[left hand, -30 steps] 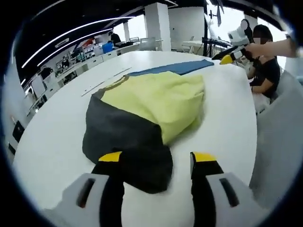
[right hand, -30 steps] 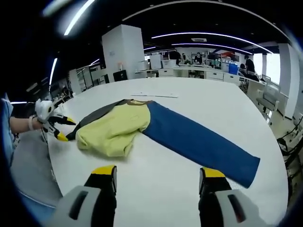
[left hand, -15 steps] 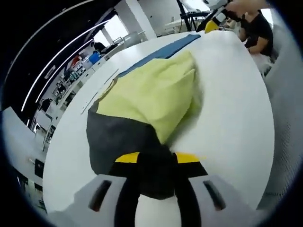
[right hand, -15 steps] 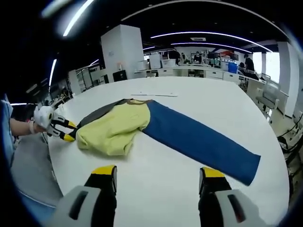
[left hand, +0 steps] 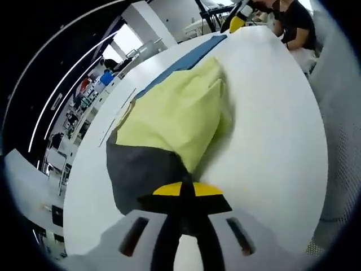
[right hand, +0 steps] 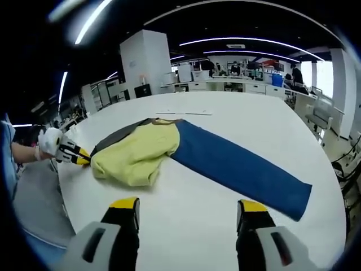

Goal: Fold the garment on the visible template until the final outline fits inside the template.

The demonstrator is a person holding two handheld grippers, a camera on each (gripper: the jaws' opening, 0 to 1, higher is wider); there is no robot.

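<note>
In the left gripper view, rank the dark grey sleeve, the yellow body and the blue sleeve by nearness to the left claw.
1. Dark grey sleeve, pinched in the left claw.
2. Yellow body, middle of the table.
3. Blue sleeve, far end.

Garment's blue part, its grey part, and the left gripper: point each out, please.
blue part (right hand: 242,166), right gripper view, middle of the long panel.
grey part (left hand: 141,172), left gripper view, flat cloth above the jaws.
left gripper (left hand: 186,189), left gripper view, at its yellow tips.

The garment (right hand: 186,155) lies across the middle of the table (right hand: 192,226). The left gripper (right hand: 80,157) sits at its left end, the right gripper (right hand: 186,217) bottom centre.
</note>
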